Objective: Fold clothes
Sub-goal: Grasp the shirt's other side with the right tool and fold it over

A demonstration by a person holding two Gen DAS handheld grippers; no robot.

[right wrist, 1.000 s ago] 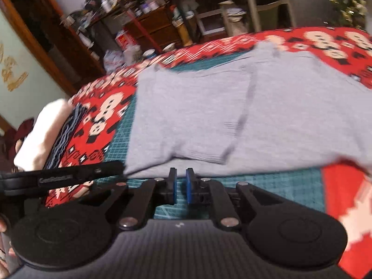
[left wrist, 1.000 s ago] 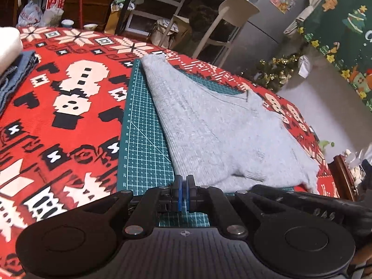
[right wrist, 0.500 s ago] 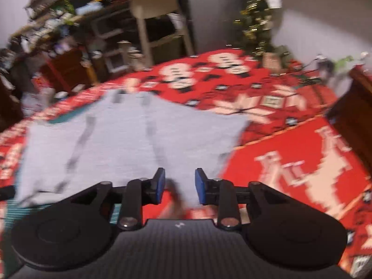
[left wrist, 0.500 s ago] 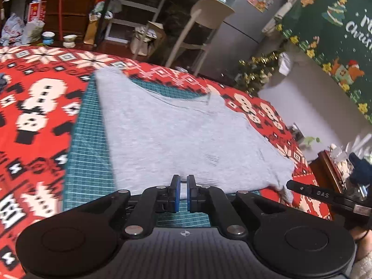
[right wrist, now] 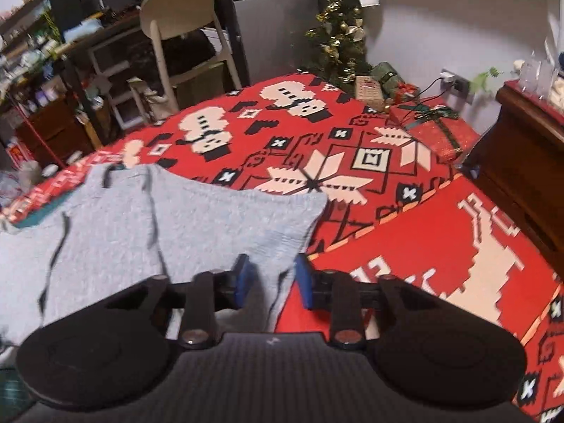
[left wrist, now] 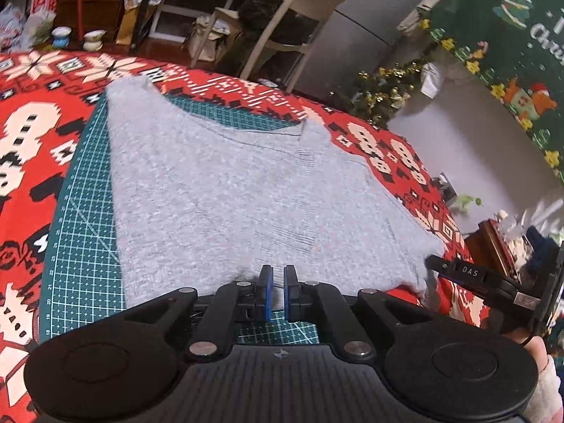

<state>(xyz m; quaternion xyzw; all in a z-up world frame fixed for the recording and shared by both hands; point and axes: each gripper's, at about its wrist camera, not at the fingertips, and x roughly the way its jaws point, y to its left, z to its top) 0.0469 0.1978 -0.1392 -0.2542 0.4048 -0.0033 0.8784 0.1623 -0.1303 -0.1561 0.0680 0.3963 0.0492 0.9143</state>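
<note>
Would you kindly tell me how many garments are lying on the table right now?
1: a grey sweater spread flat over the green mat, its near right corner between the open right claw. Others may lie out of view.

A red patterned cloth (left wrist: 42, 148) carries a green cutting mat (left wrist: 88, 218) and grey sweater (left wrist: 218, 194).

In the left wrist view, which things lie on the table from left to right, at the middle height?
Red patterned tablecloth → green cutting mat → grey sweater → right tool.
</note>
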